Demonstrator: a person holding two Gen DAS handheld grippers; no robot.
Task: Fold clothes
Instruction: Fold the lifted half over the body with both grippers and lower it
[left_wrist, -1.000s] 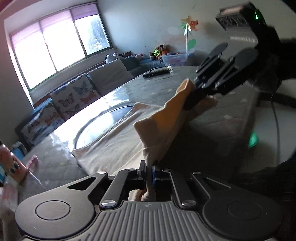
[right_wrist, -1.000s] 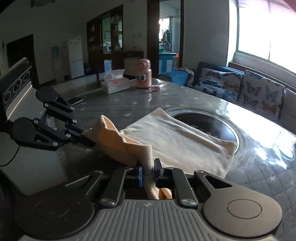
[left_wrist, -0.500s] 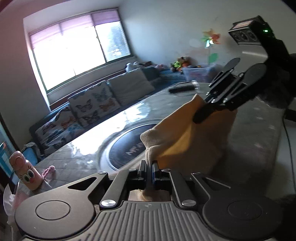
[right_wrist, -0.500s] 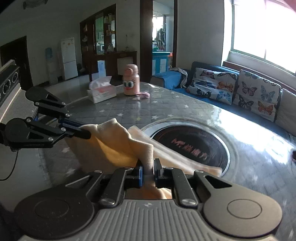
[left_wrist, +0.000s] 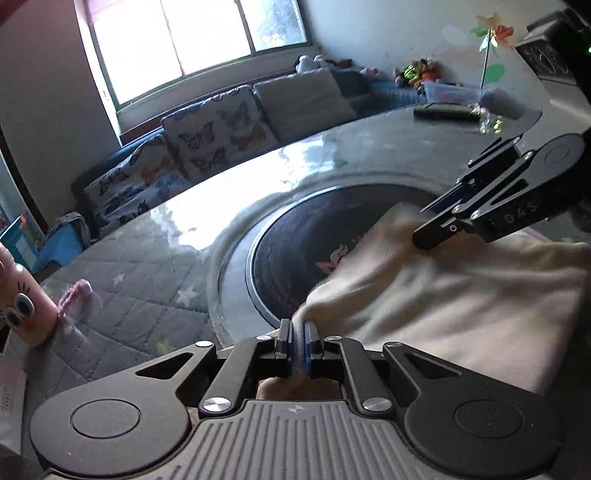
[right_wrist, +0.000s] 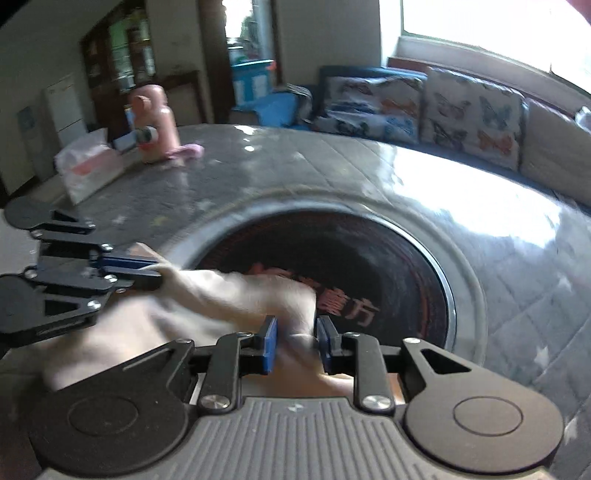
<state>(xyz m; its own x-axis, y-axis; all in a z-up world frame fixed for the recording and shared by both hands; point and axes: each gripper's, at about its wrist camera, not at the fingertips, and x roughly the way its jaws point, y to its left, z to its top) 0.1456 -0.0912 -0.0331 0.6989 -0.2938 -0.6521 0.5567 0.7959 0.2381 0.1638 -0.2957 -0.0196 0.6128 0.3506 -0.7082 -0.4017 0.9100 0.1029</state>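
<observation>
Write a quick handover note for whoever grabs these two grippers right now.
Left gripper: jaws shut on a corner of the cream garment.
Right gripper: jaws parted around the cloth; the view is blurred, so check whether it grips.
The garment lies bunched on the table, partly over its dark round inset.
Done: edge carried over toward a fold.
Left: lay it down, smooth it, finish folding.

Bright window (left_wrist: 199, 40) above a sofa (left_wrist: 207, 147) with butterfly cushions (right_wrist: 476, 114); dark cabinet (right_wrist: 122, 70) against the far wall.
</observation>
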